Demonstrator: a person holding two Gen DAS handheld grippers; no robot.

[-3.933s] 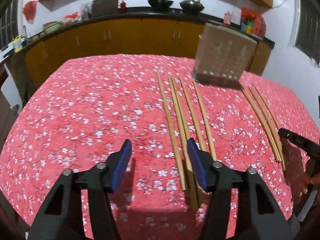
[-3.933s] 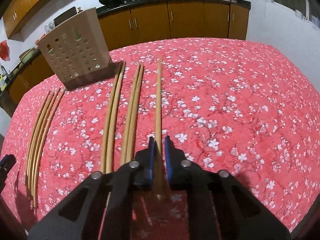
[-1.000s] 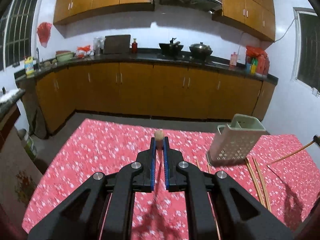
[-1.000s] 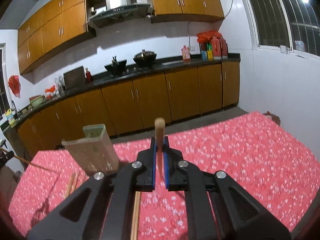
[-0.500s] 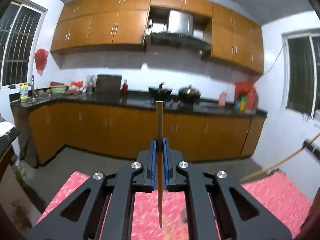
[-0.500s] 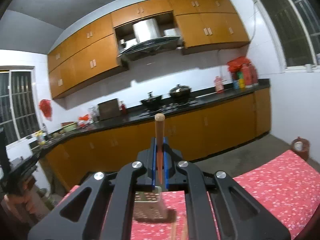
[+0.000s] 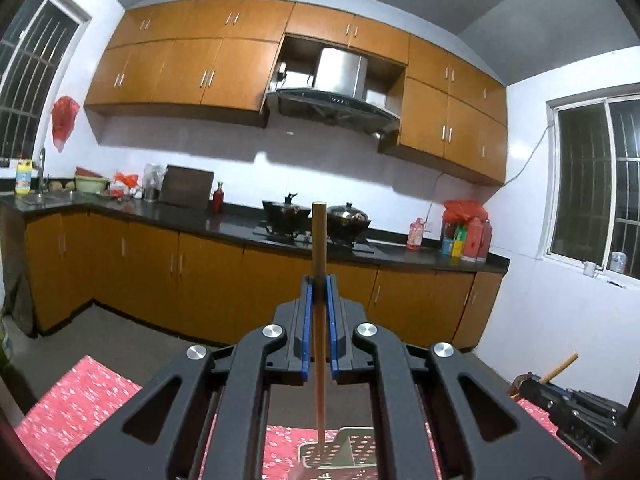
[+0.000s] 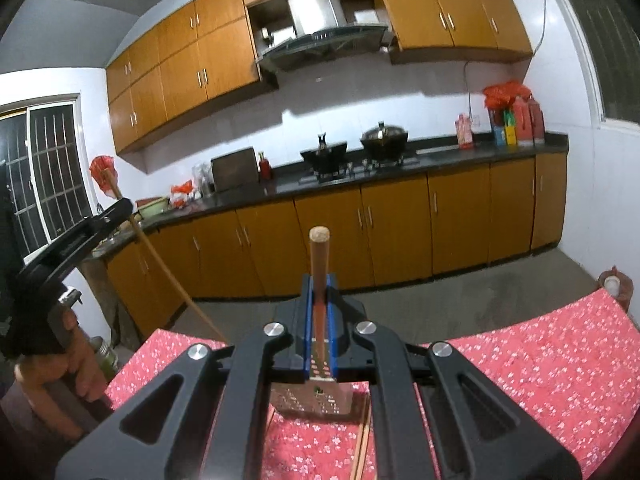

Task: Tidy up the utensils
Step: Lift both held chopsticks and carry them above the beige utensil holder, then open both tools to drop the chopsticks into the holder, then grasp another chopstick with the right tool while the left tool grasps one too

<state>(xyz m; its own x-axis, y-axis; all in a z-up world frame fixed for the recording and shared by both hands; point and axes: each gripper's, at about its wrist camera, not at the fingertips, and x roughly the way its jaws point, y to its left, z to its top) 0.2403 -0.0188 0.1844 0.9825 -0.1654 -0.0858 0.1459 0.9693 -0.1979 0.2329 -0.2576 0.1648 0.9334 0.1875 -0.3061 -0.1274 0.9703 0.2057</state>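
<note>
My left gripper is shut on a wooden chopstick that stands upright between the blue pads. Its lower tip hangs just above the perforated utensil holder at the bottom of the left wrist view. My right gripper is shut on another upright chopstick, and the holder sits below and just ahead of it. In the right wrist view the left gripper appears at the left edge with its slanted chopstick. The right gripper shows low at the right of the left wrist view.
The table with the red floral cloth lies low in both views. More chopsticks lie on it beside the holder. A person's hand grips the left tool. Kitchen cabinets and a counter stand beyond the table.
The left gripper, open 3.9 s ago, now grips a chopstick. Both grippers rose and tipped upward, the table sinking low. The holder now lies under both chopsticks.
</note>
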